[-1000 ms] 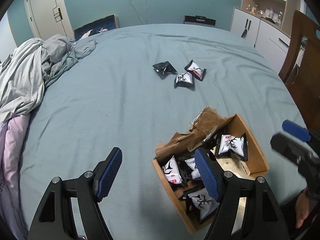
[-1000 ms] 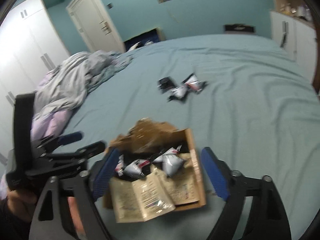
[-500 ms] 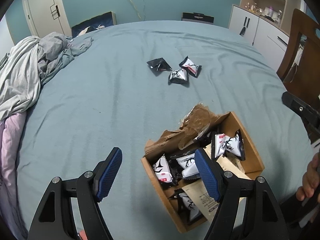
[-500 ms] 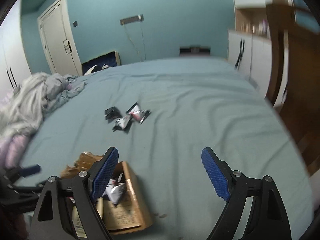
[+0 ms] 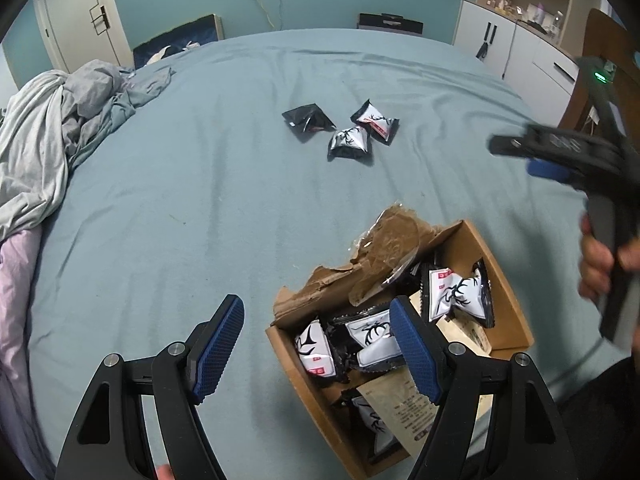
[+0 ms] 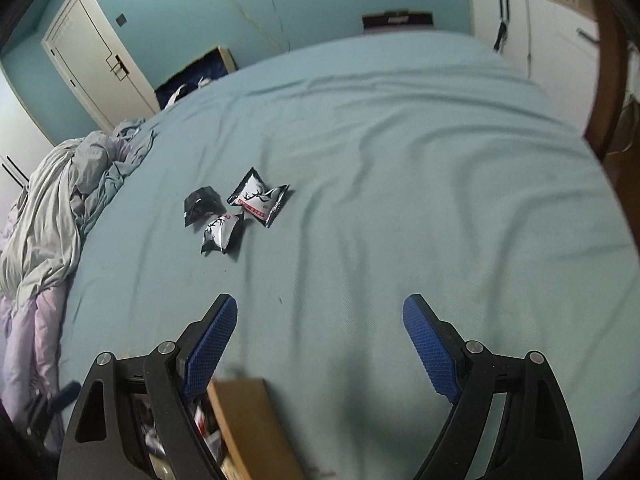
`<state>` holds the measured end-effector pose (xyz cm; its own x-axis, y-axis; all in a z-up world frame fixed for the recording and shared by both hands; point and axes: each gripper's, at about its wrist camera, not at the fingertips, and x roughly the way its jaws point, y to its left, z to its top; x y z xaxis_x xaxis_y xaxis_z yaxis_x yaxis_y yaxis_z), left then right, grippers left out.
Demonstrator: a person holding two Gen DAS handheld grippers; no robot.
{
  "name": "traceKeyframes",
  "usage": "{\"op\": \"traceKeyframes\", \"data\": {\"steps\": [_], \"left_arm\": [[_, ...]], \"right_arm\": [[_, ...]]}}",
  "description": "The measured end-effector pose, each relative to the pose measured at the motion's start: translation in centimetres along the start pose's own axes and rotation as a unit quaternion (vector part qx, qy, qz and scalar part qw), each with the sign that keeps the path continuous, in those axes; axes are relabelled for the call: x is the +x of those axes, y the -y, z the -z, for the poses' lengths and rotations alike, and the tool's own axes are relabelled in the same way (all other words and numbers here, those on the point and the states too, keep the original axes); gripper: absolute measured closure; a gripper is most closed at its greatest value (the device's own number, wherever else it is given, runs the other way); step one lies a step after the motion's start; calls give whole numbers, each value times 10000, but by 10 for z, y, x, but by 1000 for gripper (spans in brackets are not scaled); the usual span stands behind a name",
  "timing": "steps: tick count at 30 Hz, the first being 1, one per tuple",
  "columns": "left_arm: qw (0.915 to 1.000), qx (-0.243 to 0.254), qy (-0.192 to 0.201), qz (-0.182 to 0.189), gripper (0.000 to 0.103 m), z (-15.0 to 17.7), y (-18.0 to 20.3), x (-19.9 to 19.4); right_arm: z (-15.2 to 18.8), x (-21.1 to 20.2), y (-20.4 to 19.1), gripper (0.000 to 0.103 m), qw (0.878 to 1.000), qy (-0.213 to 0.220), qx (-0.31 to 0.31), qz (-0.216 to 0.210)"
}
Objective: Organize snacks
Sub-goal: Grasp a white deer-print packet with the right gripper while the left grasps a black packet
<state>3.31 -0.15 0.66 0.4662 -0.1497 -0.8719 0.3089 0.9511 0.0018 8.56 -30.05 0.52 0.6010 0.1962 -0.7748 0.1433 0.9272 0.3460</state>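
A torn cardboard box [image 5: 508, 296] holding several black-and-white snack packets [image 5: 456, 294] sits on the teal bed near its front edge; its corner shows in the right wrist view [image 6: 248, 424]. Three loose packets lie mid-bed: a black one [image 5: 307, 120], a middle one [image 5: 349, 142] and a right one [image 5: 376, 122]; they also show in the right wrist view [image 6: 236, 210]. My left gripper [image 5: 316, 344] is open and empty, just above the box's left end. My right gripper [image 6: 320, 344] is open and empty over bare sheet, and shows in the left wrist view [image 5: 560, 156] raised to the right of the box.
A crumpled grey and pink duvet [image 5: 44, 136] lies along the bed's left side. A wooden chair [image 5: 604, 56] and white cabinets [image 5: 516, 44] stand off the bed's right edge. A door [image 6: 92, 64] is at the far left.
My right gripper has lifted off the box and swung forward and right over the bed. My left gripper has drawn back slightly; the box and loose packets have not moved.
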Motion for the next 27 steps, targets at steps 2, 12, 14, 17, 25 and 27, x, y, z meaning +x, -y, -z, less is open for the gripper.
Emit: {"op": "traceKeyframes", "data": {"steps": [2, 12, 14, 17, 25, 27], "left_arm": [[10000, -5, -44, 54, 27, 0, -1, 1], [9992, 63, -170, 350, 27, -8, 3, 9], [9993, 75, -178, 329, 27, -10, 1, 10], [9995, 86, -163, 269, 25, -14, -3, 13], [9992, -99, -286, 249, 23, -29, -12, 34], [9995, -81, -222, 190, 23, -36, -11, 36]], "right_arm": [[-16, 16, 2, 18, 9997, -148, 60, -164], [-76, 82, -16, 18, 9967, -83, -774, -221], [-82, 97, -28, 18, 9940, -43, -1086, -111], [-81, 126, -51, 18, 9872, -119, -1585, -104], [-77, 202, -76, 49, 9739, -307, -2230, 274], [-79, 203, -66, 53, 9786, -275, -2038, 14]]}}
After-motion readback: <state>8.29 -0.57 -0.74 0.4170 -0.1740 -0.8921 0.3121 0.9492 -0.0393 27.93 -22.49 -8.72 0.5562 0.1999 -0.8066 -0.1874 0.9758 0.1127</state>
